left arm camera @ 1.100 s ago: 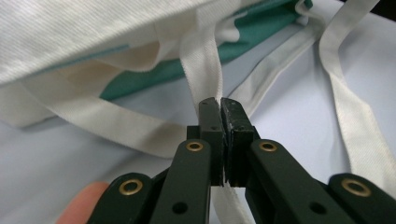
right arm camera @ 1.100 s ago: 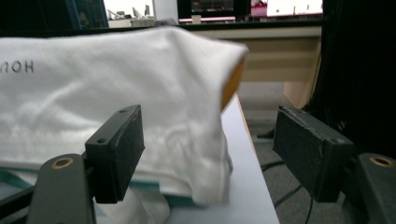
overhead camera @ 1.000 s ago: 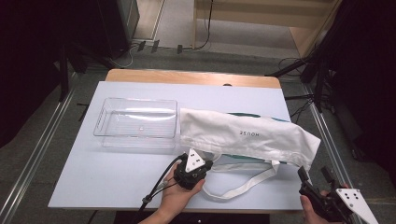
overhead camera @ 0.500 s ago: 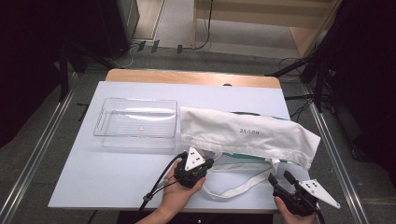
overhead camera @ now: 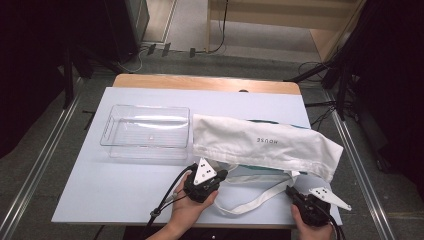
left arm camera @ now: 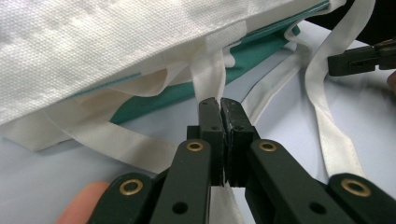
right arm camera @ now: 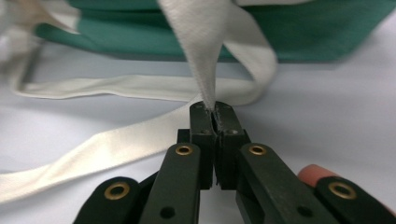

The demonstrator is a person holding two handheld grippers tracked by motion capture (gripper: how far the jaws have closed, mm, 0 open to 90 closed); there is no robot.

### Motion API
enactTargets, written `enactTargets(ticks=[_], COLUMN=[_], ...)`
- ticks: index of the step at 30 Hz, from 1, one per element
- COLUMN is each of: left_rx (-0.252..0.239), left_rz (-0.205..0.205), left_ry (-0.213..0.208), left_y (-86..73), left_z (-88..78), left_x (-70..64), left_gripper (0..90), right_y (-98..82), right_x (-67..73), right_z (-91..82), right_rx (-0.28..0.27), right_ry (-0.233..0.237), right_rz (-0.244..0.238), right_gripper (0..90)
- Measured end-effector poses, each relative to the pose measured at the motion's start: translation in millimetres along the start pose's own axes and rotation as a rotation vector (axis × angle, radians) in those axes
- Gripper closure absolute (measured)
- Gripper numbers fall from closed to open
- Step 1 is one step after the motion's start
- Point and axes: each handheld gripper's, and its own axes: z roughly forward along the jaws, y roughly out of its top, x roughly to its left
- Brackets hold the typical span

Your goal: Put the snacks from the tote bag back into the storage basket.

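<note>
A white cloth bag [overhead camera: 265, 142] with teal trim lies on its side across the right half of the table. Its long white straps [overhead camera: 250, 200] trail toward the front edge. My left gripper [overhead camera: 222, 174] is at the bag's near left corner, shut on one strap [left arm camera: 208, 79] close to the bag's opening [left arm camera: 163, 93]. My right gripper [overhead camera: 291, 191] is at the front right; its jaws have just been closing and now pinch another stretch of strap [right arm camera: 201, 56], which rises from the pads toward the teal edge [right arm camera: 303, 28].
A clear plastic tray [overhead camera: 147, 131] stands empty to the left of the bag, touching its end. The white tabletop [overhead camera: 115, 185] has bare room at the front left. The table's front edge is right under both hands.
My right gripper has come in from the right edge toward the bag and sunk to the table, and its jaws have shut on the strap. The left gripper has kept still.
</note>
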Motion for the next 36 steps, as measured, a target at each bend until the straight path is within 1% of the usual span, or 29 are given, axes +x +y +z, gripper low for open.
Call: enactTargets(ticks=[1,3,6,7,10,13,14,15,16,17,18,19,20,21,22,23,25,26,27,28,29,30,31,32,34,35,36], left_rx=[-0.001,-0.001,0.000,-0.002,0.012,0.033,0.033,0.041,0.057,0.085,0.099,0.099,0.108,0.115,0.125,0.123,0.131,0.130,0.125,0.120,0.121,0.116,0.108,0.100,0.083,0.074,0.071], left_rz=[-0.001,0.004,0.004,0.002,0.006,0.013,0.013,0.015,0.011,0.002,0.009,0.009,0.009,0.008,0.008,0.008,0.009,0.009,0.009,0.012,0.022,0.026,0.027,0.028,0.036,0.033,0.032], left_ry=[-0.005,-0.006,-0.019,-0.026,-0.060,-0.083,-0.083,-0.088,-0.094,-0.105,-0.094,-0.094,-0.079,-0.070,-0.047,-0.043,-0.041,-0.033,-0.033,-0.030,-0.028,-0.032,-0.035,-0.033,-0.038,-0.036,-0.035], left_y=[0.0,-0.2,-0.6,-0.7,-0.4,-1.9,-1.9,-2.6,-3.6,-4.8,-5.4,-5.4,-6.0,-6.1,-6.1,-6.3,-6.4,-6.4,-6.5,-6.5,-6.6,-6.7,-6.7,-6.6,-6.4,-6.4,-6.3], left_z=[0.1,0.2,1.3,2.1,5.8,9.7,9.7,11.2,13.3,17.0,18.2,18.2,19.0,19.5,19.5,19.8,19.9,19.5,19.1,18.7,18.2,17.7,16.8,16.1,14.4,14.2,13.8], left_x=[-0.4,-1.3,-3.9,-5.0,-9.2,-14.3,-14.3,-15.4,-16.5,-17.3,-17.8,-17.8,-18.3,-18.0,-17.4,-16.8,-15.9,-15.6,-15.3,-15.3,-15.2,-15.2,-15.5,-15.9,-16.3,-16.8,-16.8], left_gripper=[89.6,89.6,89.5,89.6,89.4,89.1,88.7,88.7,86.9,78.3,76.1,74.8,74.8,74.8,76.2,76.7,77.9,81.4,81.4,84.9,88.6,90.0,90.0,90.0,90.0,90.0,90.0], right_y=[0.2,0.9,3.3,4.5,8.3,11.0,11.0,11.6,12.1,12.1,11.9,11.9,11.6,10.9,9.6,9.2,8.8,8.2,8.2,8.2,8.1,8.2,8.5,8.5,9.3,10.6,10.6], right_x=[5.0,11.1,23.2,27.1,38.2,49.6,49.6,52.1,53.4,54.3,54.4,54.4,54.1,53.2,52.5,53.2,53.3,54.0,54.0,54.4,54.6,54.9,55.6,55.6,56.5,57.6,57.6], right_z=[0.9,1.2,0.0,-0.3,-1.8,-2.4,-2.4,-1.9,-1.0,1.7,2.8,2.8,4.6,6.9,10.4,11.1,12.0,13.3,13.3,13.5,13.4,13.0,11.2,11.2,9.1,7.2,7.2], right_rx=[-0.008,-0.020,-0.062,-0.080,-0.129,-0.165,-0.165,-0.170,-0.170,-0.164,-0.156,-0.156,-0.146,-0.132,-0.107,-0.100,-0.092,-0.093,-0.093,-0.092,-0.097,-0.104,-0.117,-0.117,-0.136,-0.151,-0.151], right_ry=[0.028,0.042,0.085,0.098,0.156,0.181,0.181,0.184,0.188,0.194,0.195,0.195,0.195,0.196,0.202,0.201,0.193,0.175,0.175,0.173,0.164,0.156,0.149,0.149,0.150,0.150,0.150], right_rz=[-0.019,-0.049,-0.096,-0.105,-0.101,-0.123,-0.123,-0.121,-0.118,-0.105,-0.099,-0.099,-0.091,-0.080,-0.069,-0.064,-0.071,-0.082,-0.082,-0.083,-0.090,-0.094,-0.104,-0.104,-0.115,-0.129,-0.129], right_gripper=[89.8,89.9,89.8,89.8,89.8,89.8,89.8,89.7,89.7,89.5,89.2,89.2,87.7,83.2,79.1,78.0,77.5,78.0,78.0,80.4,82.7,86.0,87.6,88.7,89.4,89.7,89.7])
